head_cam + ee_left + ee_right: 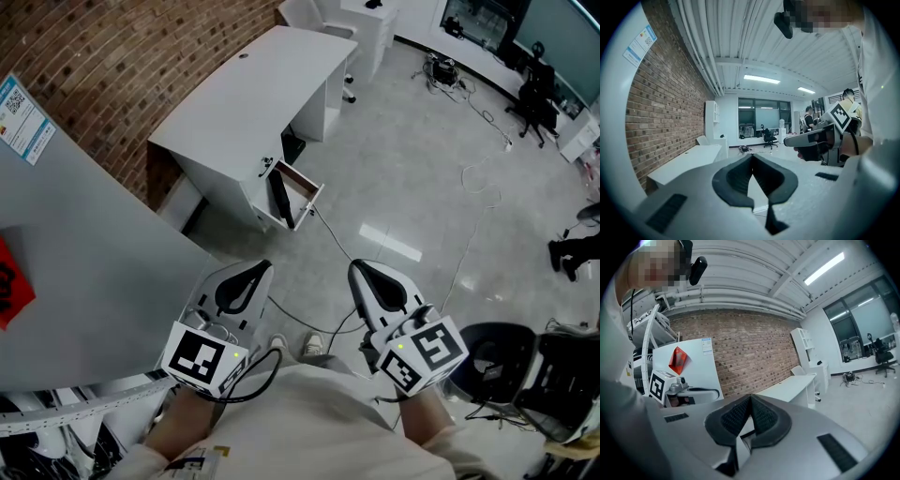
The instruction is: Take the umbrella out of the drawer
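A white desk stands by the brick wall, several steps ahead of me. Its lower drawer is pulled open, and a long dark umbrella lies inside. My left gripper and right gripper are held side by side near my body, far short of the drawer. Both point toward the desk. Seen along its own jaws, the left gripper has its pads touching with nothing between them. The right gripper is likewise shut and empty. The desk shows beyond the right jaws.
A grey panel with a red sheet and a blue label stands close on my left. Cables trail over the grey floor from the drawer side. A black office chair is at my right. A brick wall runs behind the desk.
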`<state>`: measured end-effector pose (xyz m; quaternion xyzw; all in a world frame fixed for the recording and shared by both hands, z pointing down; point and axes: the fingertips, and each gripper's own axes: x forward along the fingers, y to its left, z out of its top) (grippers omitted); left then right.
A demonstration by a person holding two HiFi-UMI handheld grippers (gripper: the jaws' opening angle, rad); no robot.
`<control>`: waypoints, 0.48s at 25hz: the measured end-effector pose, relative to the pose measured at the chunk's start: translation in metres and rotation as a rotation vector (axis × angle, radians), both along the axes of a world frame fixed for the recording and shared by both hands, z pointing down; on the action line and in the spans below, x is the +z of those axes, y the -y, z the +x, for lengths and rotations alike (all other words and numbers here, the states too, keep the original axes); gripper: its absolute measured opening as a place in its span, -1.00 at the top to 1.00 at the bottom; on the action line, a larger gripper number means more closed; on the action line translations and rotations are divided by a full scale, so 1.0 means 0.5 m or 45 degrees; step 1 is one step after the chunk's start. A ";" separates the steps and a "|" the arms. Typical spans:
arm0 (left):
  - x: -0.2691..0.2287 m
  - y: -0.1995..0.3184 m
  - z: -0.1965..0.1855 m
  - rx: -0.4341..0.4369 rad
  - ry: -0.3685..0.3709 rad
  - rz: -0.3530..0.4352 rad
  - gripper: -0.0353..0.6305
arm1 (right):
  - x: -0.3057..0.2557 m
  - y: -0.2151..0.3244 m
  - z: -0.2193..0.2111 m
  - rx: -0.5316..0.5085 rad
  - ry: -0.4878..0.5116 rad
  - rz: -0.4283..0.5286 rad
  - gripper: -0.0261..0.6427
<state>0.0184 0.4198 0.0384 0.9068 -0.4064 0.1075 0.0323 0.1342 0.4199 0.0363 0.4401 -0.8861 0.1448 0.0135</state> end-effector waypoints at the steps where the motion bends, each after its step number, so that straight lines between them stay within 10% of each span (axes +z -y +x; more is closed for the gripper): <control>1: 0.002 -0.001 0.004 -0.005 -0.001 0.002 0.87 | 0.004 0.000 0.004 -0.003 0.000 -0.001 0.90; 12: 0.020 -0.004 0.009 -0.068 0.014 -0.036 0.87 | 0.037 0.028 0.020 -0.038 0.006 -0.040 0.90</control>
